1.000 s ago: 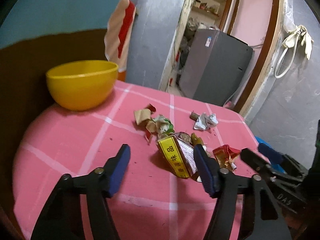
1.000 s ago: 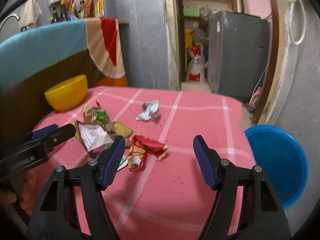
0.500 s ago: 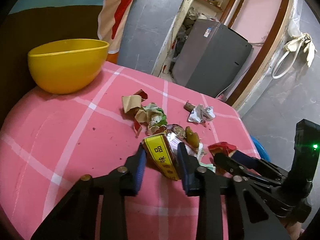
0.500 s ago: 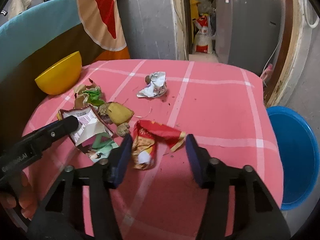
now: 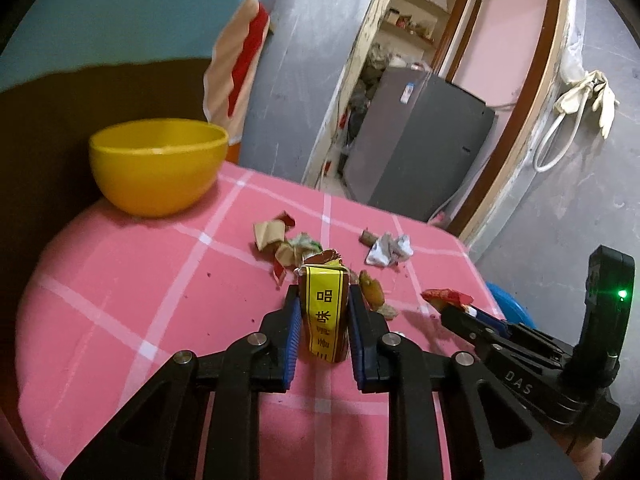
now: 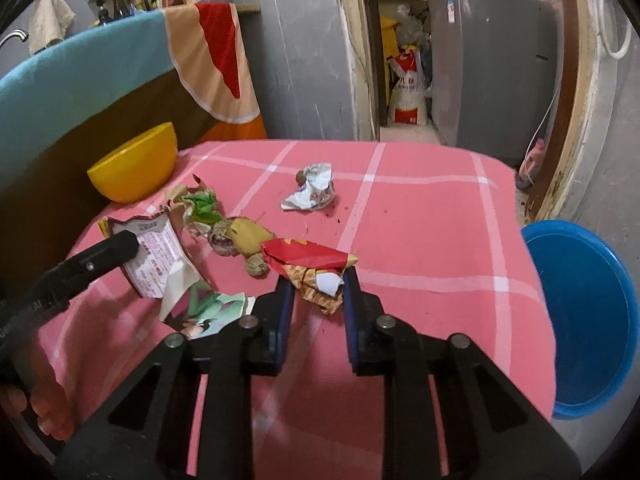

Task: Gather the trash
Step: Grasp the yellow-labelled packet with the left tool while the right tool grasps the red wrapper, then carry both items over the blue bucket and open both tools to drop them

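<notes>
A yellow-and-brown carton stands between the blue pads of my left gripper. The jaws are closing and the pads press its sides. From the right wrist view the same carton hangs torn open in the left gripper. A crumpled red wrapper lies on the pink checked tablecloth. My right gripper is closing on its near end, with the pads touching it. In the left wrist view, the right gripper shows at the right with the red wrapper at its tip.
A yellow bowl sits at the table's far left. A blue bin stands on the floor off the right edge. Loose trash lies mid-table: white crumpled paper, green and brown scraps, a printed leaflet.
Both pairs of jaws have come in from wide open. The left ones now pinch the carton, which stands more upright. The right ones have closed around the red wrapper's near end.
</notes>
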A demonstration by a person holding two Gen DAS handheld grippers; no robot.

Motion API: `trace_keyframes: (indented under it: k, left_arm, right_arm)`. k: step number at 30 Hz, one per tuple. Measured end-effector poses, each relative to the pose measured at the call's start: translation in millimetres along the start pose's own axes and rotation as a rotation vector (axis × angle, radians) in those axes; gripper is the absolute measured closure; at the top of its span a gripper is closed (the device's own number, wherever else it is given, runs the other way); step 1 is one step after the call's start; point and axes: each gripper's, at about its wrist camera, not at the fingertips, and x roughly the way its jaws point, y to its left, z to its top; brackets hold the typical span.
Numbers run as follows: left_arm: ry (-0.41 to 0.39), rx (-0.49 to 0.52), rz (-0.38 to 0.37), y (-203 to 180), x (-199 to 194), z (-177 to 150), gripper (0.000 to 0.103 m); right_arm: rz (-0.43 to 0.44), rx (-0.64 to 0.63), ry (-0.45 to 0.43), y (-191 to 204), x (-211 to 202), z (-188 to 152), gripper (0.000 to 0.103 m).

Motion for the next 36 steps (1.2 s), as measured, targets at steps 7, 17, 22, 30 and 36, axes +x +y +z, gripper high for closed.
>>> trace_keyframes:
  k: [7, 17, 22, 30, 36]
  left_arm:
    - [-0.139, 0.055, 0.019, -22, -25, 7, 0.085]
    - [-0.262, 0.153, -0.060, -81, -36, 16, 0.085]
    - [-0.304, 0.199, -0.129, -122, -32, 19, 0.085]
    - [-0.313, 0.250, -0.256, -188, -15, 21, 0.085]
    - [-0.263, 0.268, -0.328, -231, 9, 11, 0.085]
  right_arm:
    - [-0.009, -0.003, -0.122, 1, -31, 5, 0.080]
    - [-0.076, -0.003, -0.323, -12, -93, 18, 0.080]
    - [-0.133, 0.012, -0.397, -33, -125, 22, 0.080]
    - [-0.259, 0.051, -0.465, -83, -172, 19, 0.079]
    - [-0.343, 0.097, -0.454, -126, -188, 6, 0.079]
